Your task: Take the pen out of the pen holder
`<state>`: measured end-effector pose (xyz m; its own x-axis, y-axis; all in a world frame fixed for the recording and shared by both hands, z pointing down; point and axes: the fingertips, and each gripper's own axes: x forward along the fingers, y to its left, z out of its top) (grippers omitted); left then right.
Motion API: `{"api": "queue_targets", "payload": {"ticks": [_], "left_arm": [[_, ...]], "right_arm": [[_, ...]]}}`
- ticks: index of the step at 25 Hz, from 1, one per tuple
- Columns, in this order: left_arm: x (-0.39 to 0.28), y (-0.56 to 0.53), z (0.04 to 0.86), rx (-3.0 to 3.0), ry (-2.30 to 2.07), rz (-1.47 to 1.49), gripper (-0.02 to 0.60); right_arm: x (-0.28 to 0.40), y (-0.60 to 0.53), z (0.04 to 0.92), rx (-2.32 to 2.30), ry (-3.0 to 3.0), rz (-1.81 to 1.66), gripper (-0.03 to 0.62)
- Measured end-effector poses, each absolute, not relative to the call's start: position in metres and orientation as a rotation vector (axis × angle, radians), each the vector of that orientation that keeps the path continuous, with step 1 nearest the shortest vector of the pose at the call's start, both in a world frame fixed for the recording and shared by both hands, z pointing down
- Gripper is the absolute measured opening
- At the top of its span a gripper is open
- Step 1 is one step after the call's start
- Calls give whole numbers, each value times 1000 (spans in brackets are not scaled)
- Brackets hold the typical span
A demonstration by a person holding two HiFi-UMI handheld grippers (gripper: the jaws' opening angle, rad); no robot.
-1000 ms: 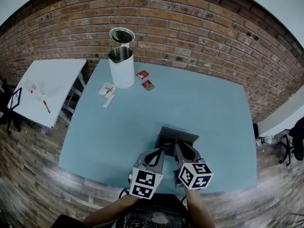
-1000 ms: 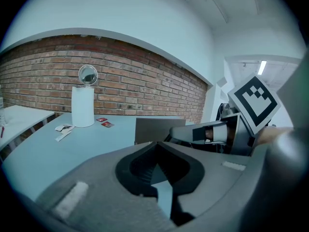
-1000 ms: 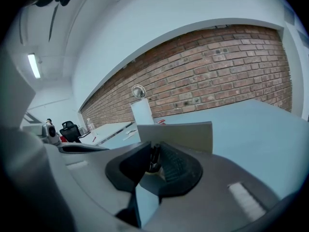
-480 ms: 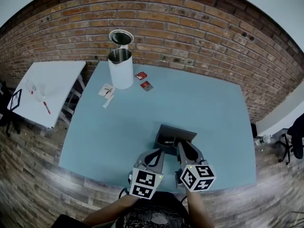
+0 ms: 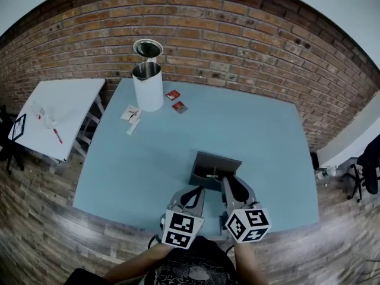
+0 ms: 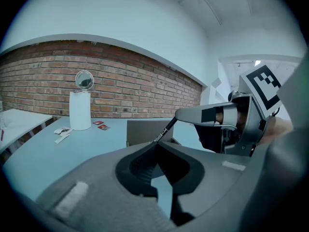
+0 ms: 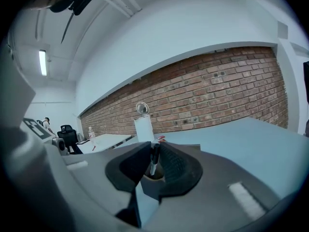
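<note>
Pen (image 7: 154, 162): where is it now?

Describer: Upright above the pen holder (image 5: 218, 161), clenched between the jaws of the right claw (image 7: 154, 149). Its lower end seems to sit just at the holder's mouth. I cannot tell whether it is fully clear.

Listener: And the other claw?

Describer: The left claw (image 6: 157, 144) sits near the holder's near side, its jaws pressed together on nothing.

Listener: Which step is this?

Describer: The lift-out, I judge, with the grasp already made. The next move likely calls for a straight upward pull with a firm grip until the tip clears the rim, so the holder is not tipped on the teal surface (image 5: 148, 159).

Listener: Any writing?

Describer: None readable. The marker cubes (image 5: 247, 225) carry black-and-white square patterns, not words. Two red packets (image 5: 173, 95), well beyond the holder, are too small to read.
</note>
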<state>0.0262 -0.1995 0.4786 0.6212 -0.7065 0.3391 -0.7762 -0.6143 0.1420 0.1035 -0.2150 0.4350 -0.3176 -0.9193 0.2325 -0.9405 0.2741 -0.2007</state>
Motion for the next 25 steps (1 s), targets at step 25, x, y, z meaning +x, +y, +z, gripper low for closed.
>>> {"api": "queue_targets", "payload": {"ticks": [25], "left_arm": [[23, -150, 462, 2617, -1213, 305, 5]], "right_arm": [[77, -151, 444, 1715, -2455, 431, 61]]}}
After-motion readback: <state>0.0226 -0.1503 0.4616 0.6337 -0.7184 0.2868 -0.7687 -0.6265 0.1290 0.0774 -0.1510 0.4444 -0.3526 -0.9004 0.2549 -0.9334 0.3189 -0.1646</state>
